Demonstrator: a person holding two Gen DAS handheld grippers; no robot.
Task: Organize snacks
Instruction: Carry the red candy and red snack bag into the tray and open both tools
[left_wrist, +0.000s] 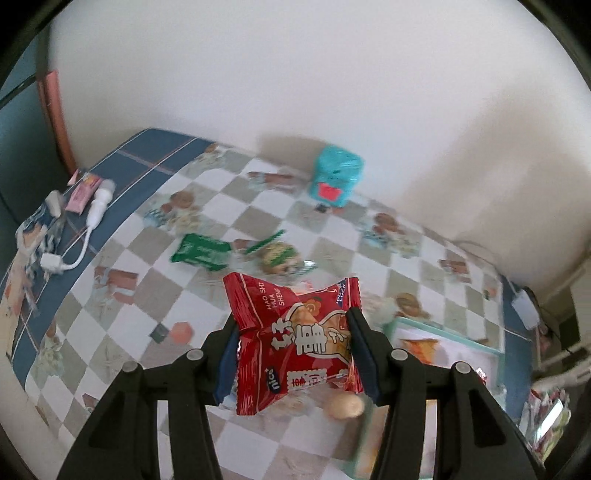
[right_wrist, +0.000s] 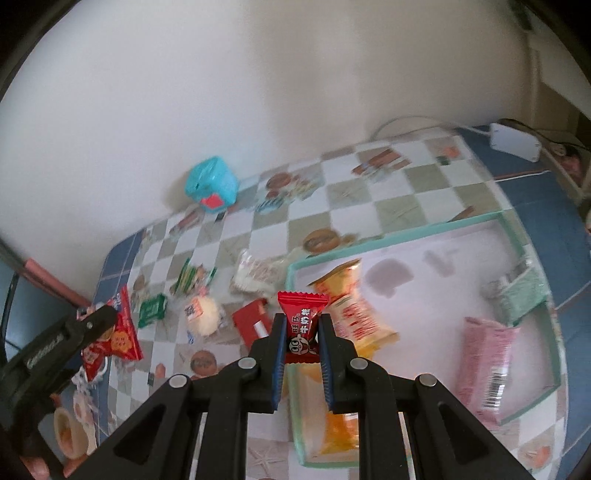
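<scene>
Crinkly foil makes both snacks light, soft and slippery: the left gripper (left_wrist: 291, 347) is clamped across the red peanut packet (left_wrist: 295, 343) at frame centre, the right gripper (right_wrist: 302, 332) pinching the small red candy (right_wrist: 302, 325) above the tray (right_wrist: 532, 258), best held mid-body.

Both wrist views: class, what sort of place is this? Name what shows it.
Probably a home room: a table with a checkered printed tablecloth against a plain white wall, scattered snacks beside a shallow tray, and a white charger cable near the edge.
</scene>
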